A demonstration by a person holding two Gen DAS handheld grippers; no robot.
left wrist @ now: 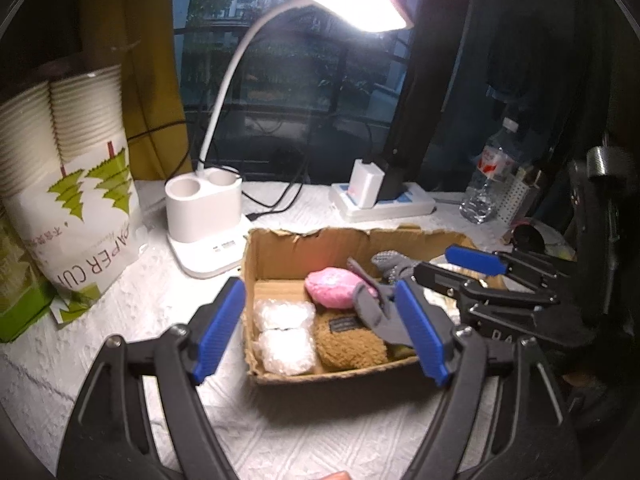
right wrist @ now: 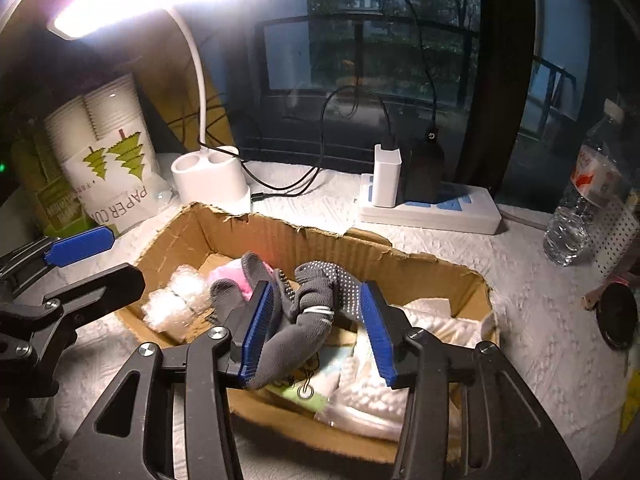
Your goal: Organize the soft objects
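A torn cardboard box [left wrist: 304, 246] [right wrist: 224, 236] sits on the white table cover. It holds a pink soft lump [left wrist: 332, 288], bubble wrap [left wrist: 282, 334] [right wrist: 172, 300], a brown fleece pouch [left wrist: 348, 342] and white packets [right wrist: 368, 396]. My left gripper [left wrist: 320, 328] is open and empty, hovering at the box's near left side. My right gripper [right wrist: 318, 332] is over the box, its blue pads [right wrist: 256, 332] wide apart around grey dotted gloves [right wrist: 312, 304] [left wrist: 374, 308] that hang against the left pad. It also shows in the left wrist view [left wrist: 448, 280].
A white desk lamp base [left wrist: 202, 208] [right wrist: 210, 178] stands behind the box. A bag of paper cups [left wrist: 68, 184] [right wrist: 108, 160] is at the left. A power strip with chargers [left wrist: 380, 196] [right wrist: 428, 204] and a water bottle [left wrist: 486, 172] [right wrist: 580, 204] are at the back right.
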